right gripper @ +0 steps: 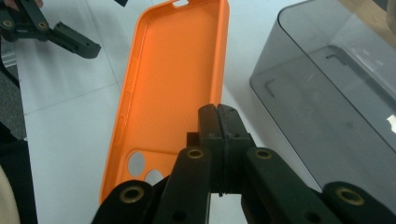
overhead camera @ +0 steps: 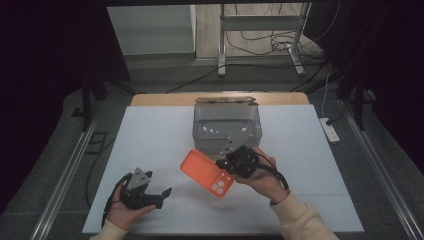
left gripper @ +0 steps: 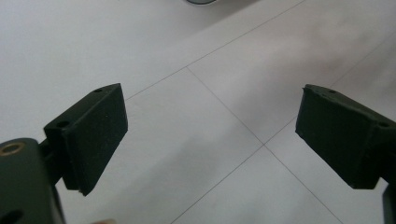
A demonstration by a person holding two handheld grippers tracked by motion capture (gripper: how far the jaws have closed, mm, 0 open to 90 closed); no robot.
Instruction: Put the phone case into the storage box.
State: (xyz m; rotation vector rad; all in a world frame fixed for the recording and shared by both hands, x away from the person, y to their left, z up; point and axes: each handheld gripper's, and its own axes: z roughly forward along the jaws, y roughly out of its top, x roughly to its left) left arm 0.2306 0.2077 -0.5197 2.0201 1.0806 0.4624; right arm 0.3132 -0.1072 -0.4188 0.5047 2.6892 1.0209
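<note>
Bench [overhead camera: 150, 130]: white gridded top, dark room around.
Right claw [overhead camera: 223, 163]: clenched on the long edge of the orange phone case [overhead camera: 206, 172], camera-hole end nearest it.
Grey bin [overhead camera: 227, 127]: just beyond the right claw.
Left claw [overhead camera: 162, 196]: released, jaws spread, nothing between.

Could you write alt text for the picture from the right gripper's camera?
A black gripper, jaws pressed together, pinches the edge of an orange phone case with its hollow inside facing the camera. A clear grey plastic box sits to the right, over a white table.
</note>
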